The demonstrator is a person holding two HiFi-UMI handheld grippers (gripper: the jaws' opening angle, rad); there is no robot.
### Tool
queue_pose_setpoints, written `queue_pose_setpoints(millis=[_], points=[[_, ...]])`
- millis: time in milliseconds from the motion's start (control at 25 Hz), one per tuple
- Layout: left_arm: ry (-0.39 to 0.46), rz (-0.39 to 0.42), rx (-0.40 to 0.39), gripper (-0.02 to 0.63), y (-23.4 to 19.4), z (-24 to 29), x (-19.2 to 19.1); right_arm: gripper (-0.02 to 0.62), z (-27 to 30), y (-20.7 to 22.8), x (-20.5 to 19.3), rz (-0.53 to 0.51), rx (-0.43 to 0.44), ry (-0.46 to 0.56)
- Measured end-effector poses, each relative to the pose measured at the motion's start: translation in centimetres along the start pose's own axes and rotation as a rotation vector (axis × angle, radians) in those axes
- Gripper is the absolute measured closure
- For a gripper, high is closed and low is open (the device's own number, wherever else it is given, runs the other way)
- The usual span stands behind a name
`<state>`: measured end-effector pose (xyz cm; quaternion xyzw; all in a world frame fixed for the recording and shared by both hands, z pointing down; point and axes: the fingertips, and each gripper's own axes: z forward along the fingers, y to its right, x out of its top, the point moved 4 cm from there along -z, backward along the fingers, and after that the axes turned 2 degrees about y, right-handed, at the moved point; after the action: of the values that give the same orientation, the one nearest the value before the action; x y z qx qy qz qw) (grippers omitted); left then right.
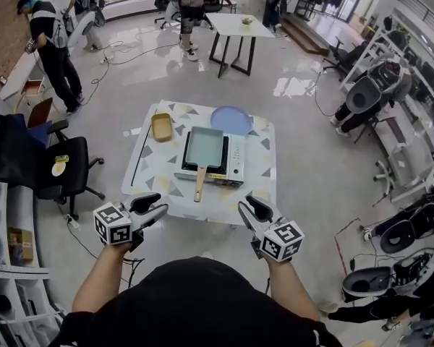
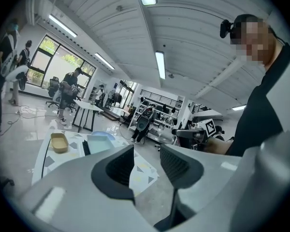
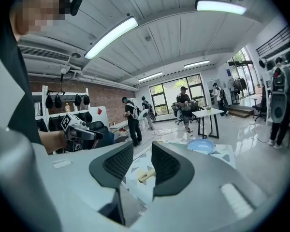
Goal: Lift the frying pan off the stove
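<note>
While the frying pan (image 1: 204, 148) is sat on the stove (image 1: 235, 161) in the middle of the bench (image 1: 260, 186), nothing is gripped by either tool, so it hasn't been lifted yet. The pan's wooden handle (image 1: 200, 183) is pointed toward the near edge of the bench. The left tool (image 1: 153, 207) is held at that near edge, left of the handle, with its jaws spread and nothing between them. The right tool (image 1: 244, 205) is held at the same edge on the right of the handle, jaws also spread and empty. Through its gap the handle can be spotted further off, well apart from the pads. A blue plate (image 1: 231, 119) is laid just past the stove on the far side, and a small yellowish tray (image 1: 161, 126) is parked on the far left, beside the stove.
</note>
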<state>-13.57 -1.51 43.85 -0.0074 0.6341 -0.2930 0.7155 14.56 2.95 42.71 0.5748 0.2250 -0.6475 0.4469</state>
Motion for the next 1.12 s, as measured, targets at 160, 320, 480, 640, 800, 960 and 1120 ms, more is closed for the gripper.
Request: queue_pose_setpoints(millis=[160, 320, 480, 640, 800, 960, 1120], points=[[0.017, -0.007, 0.034, 0.438, -0.9, 0.9, 0.8, 0.449, 1.0, 1.8, 1.0, -0.006, 0.019, -0.005], [0.029, -0.011, 0.050, 0.439, -1.7, 2.5, 1.3, 0.449, 1.9, 3.7, 1.5, -0.010, 0.034, -0.005], [0.031, -0.011, 0.052, 0.438, -1.9, 4.3, 1.5, 0.449, 2.1, 5.6, 1.5, -0.006, 0.040, -0.019], [0.026, -0.018, 0.059, 0.439, -2.1, 5.9, 1.6, 0.449, 2.2, 7.3, 1.5, -0.001, 0.048, -0.026], [0.018, -0.017, 0.059, 0.438, -2.2, 7.0, 1.7, 0.449, 2.1, 8.4, 1.4, 0.005, 0.053, -0.029], [0.012, -0.019, 0.060, 0.438, -2.3, 7.8, 1.8, 0.449, 2.1, 9.3, 1.1, 0.013, 0.053, -0.035], [0.022, -0.016, 0.069, 0.439, -2.4, 8.2, 1.8, 0.451, 2.3, 9.5, 0.6, 0.018, 0.063, -0.047]])
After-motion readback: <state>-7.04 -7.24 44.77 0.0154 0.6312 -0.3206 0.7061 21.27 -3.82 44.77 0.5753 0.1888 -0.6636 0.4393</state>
